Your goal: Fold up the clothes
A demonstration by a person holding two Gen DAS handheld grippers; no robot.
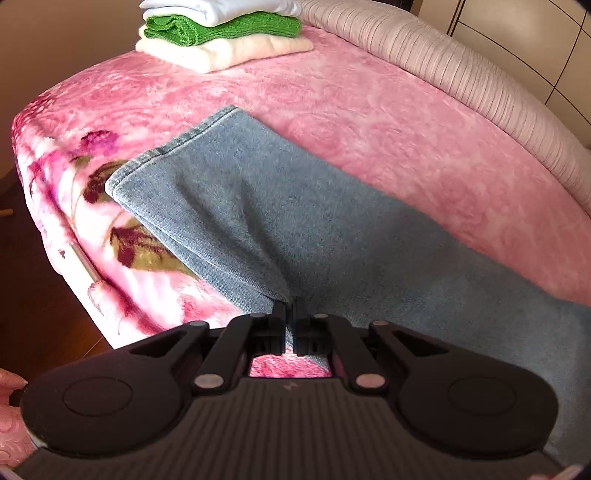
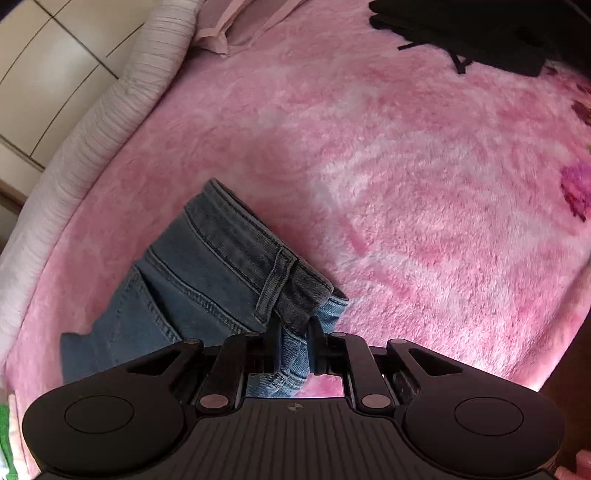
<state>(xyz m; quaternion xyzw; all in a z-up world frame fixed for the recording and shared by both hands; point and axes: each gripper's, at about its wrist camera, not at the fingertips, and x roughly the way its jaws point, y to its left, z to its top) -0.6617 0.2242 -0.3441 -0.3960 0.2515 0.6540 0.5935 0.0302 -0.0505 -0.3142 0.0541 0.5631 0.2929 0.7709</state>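
A pair of blue jeans (image 1: 280,221) lies across the pink fleece blanket (image 1: 369,122) on the bed. In the left wrist view the legs stretch away toward the hem (image 1: 173,147) near the bed's corner. My left gripper (image 1: 290,314) is shut on the near edge of a leg, which puckers into a ridge at the jaws. In the right wrist view the jeans' waistband (image 2: 236,236) with a belt loop lies in front. My right gripper (image 2: 295,332) is shut on the waistband end, denim bunched between its fingers.
A stack of folded clothes (image 1: 221,33), white on green on cream, sits at the far corner. A striped pale bolster (image 1: 461,74) runs along the bed's wall side. A black garment (image 2: 480,33) and a pink cloth (image 2: 236,29) lie at the far side. The bed edge (image 1: 66,236) drops to dark floor.
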